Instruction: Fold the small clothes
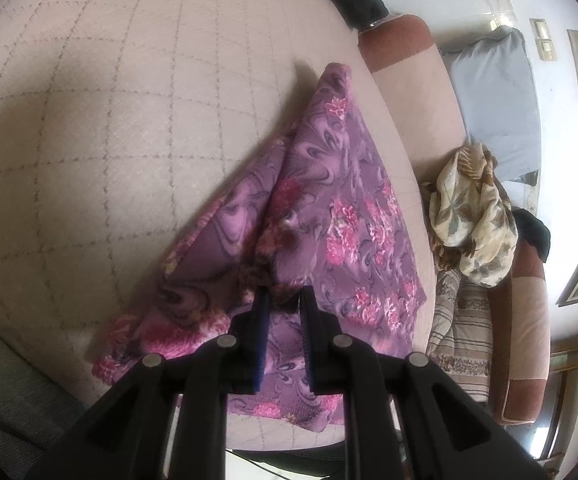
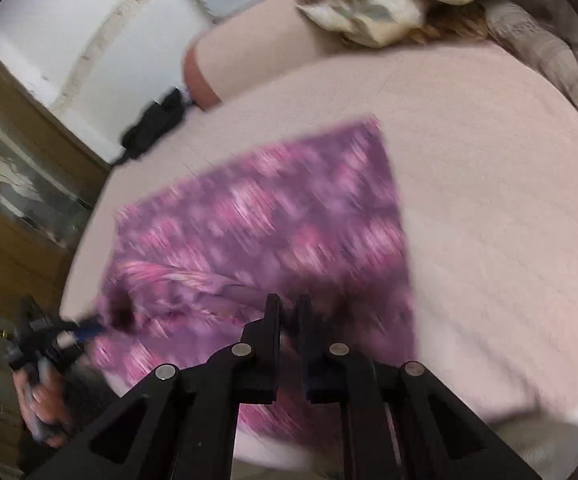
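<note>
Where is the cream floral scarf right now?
In the left wrist view the scarf lies bunched at the right, on the sofa behind the cushion's far edge, just past the purple cloth.

Right hand-held gripper (image 2: 287,306) pinching blurred purple floral cloth (image 2: 273,220) on pink bedspread (image 2: 489,200).

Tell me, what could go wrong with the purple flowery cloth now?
1. The left hand-held gripper pinches only a small bunched bit of the purple cloth, so it might slip out.
2. The right hand-held gripper looks shut at the cloth's near edge, but that view is blurred, so its hold is unsure.
3. The cloth is rumpled and lifted near the left hand-held gripper, so the fold may come out crooked.
</note>
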Demonstrator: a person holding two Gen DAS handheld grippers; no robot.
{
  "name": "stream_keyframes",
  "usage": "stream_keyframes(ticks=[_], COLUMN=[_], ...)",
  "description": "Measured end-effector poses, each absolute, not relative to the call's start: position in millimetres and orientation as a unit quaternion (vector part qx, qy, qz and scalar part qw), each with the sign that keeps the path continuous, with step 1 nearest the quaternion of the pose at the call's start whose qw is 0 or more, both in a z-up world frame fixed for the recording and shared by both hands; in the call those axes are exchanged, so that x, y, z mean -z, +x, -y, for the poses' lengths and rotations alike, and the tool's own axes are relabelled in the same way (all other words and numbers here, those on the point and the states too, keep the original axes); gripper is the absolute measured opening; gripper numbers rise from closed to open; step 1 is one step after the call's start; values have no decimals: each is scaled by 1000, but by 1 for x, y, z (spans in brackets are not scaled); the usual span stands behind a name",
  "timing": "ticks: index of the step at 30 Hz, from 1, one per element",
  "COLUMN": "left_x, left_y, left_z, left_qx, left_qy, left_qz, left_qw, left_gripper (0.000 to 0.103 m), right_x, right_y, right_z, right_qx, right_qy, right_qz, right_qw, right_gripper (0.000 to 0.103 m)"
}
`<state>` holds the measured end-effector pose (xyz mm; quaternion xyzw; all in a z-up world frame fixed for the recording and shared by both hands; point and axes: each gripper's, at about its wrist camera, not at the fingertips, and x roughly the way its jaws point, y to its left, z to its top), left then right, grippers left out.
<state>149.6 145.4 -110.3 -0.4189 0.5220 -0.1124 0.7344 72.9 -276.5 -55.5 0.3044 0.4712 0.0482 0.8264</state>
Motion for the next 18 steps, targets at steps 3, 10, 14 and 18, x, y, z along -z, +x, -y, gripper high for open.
stream_keyframes(ticks=[3,10,14,18], left_x=[107,83,92,102], left_y=[148,139,152,172], left_z=[-150,-152,-128,-116], left_qx=[109,110,112,82], left_qy=[-425,-415,-395,-366], left_qz=[-519,-495,-519,-543], left_qw=[734,755,750,752], left_gripper=[13,45,45,18], right_x=[42,72,96,114], right_y=[63,53,67,93], right_z=[281,294,310,312], right_qx=[-72,-60,-49,-26], right_qy=[322,469,544,545], right_qz=[-443,-418,-426,-448], right_qw=[834,776,721,708], right_gripper=[33,75,70,22])
